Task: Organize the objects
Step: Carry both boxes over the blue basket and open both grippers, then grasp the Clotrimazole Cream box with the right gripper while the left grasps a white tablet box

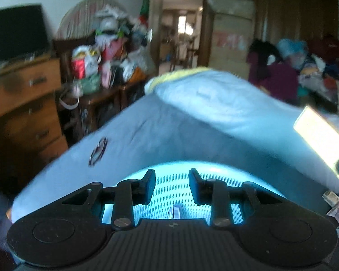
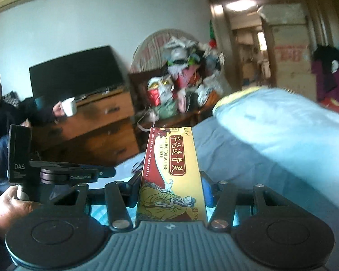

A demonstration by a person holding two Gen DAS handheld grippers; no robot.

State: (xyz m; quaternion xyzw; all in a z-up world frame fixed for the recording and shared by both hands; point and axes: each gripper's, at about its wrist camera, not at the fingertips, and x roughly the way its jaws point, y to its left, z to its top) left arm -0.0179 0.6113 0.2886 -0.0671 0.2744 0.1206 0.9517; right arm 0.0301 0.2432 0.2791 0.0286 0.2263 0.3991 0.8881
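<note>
Between the right gripper's clamped jaws, a yellow box; left gripper's jaws apart.

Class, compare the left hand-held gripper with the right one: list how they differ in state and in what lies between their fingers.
The left hand-held gripper is open and empty; the right hand-held gripper is shut on a yellow and red medicine box. The left hangs over a pale blue perforated basket; the right holds its box above the blue bedsheet. Both are black, two-fingered.

Black TV sitting on wooden dresser by wall. Clutter pile leaning beside it w/ bags & clothes. Seated person holding white mug at left.
</note>
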